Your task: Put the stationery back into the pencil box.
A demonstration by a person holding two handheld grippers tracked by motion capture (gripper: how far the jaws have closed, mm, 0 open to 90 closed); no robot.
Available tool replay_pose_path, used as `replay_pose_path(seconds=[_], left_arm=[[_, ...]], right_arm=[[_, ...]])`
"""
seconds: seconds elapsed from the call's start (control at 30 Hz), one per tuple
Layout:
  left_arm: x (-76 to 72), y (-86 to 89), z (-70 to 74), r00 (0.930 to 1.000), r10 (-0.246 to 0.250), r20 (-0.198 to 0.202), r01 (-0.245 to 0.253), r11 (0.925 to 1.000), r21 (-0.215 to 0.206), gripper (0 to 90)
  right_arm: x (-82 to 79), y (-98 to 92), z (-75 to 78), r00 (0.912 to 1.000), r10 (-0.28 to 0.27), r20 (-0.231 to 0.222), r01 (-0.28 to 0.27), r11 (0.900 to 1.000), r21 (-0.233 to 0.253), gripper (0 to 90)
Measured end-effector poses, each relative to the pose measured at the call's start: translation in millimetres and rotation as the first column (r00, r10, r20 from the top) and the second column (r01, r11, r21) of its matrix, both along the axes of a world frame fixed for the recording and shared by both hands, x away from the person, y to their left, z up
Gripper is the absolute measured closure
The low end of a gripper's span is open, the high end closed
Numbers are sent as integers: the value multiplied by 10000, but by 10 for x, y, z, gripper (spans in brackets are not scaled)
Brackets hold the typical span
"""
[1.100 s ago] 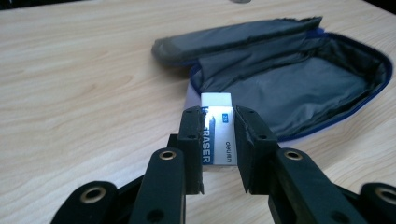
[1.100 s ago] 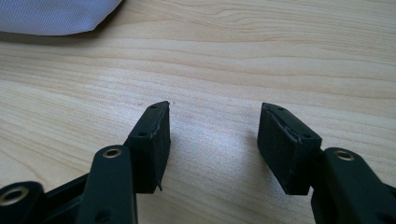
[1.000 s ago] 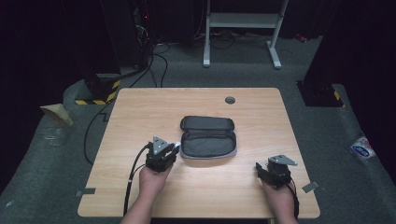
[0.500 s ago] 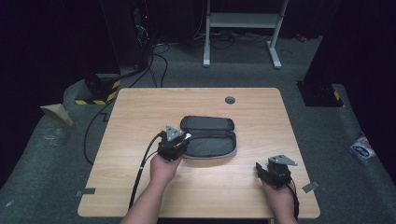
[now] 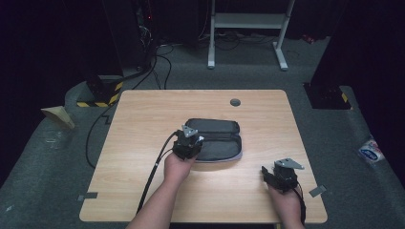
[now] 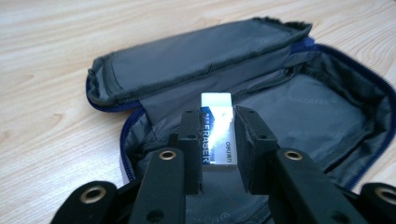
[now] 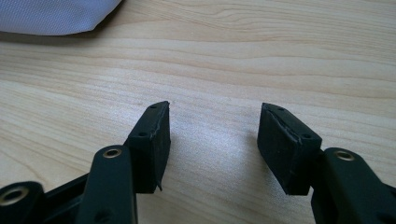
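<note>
A grey pencil case (image 5: 217,138) with a blue zip lies unzipped and spread open in the middle of the wooden table (image 5: 143,124). My left gripper (image 5: 187,143) is at the case's left end, shut on a white eraser (image 6: 217,133) in a blue printed sleeve. In the left gripper view my left gripper (image 6: 218,140) holds the eraser just above the grey lining of the open case (image 6: 299,107). My right gripper (image 5: 279,177) rests near the table's front right, and in the right gripper view my right gripper (image 7: 212,140) stands open over bare wood.
A round grey grommet (image 5: 235,102) sits near the table's far edge. A corner of the case (image 7: 51,16) shows at the top left of the right gripper view. Cables (image 5: 148,67) and a white stand (image 5: 248,28) lie on the floor beyond the table.
My left gripper has moved right and forward from the table's left front to the left end of the open case. The right gripper has stayed in place.
</note>
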State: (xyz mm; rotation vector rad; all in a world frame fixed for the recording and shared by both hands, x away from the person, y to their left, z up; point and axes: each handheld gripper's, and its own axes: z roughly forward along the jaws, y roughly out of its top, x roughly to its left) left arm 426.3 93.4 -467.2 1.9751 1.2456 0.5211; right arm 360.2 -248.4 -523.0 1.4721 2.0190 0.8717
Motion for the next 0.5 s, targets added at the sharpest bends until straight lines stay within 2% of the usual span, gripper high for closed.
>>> replay_pose_path(seconds=[0.13,0.33,0.5], left_arm=[[34,-37,-70,9992,57,-404,-44,9994,344,729],[84,-63,-76,9985,187,-519,-150,9973,715,729],[112,-66,-67,9977,259,-621,-213,9971,737,728]], right_arm=[[0,0,0,10000,1,3,-1,10000,-1,439],[0,0,0,10000,3,0,-3,10000,0,439],[0,0,0,10000,-6,12,6,10000,3,440]])
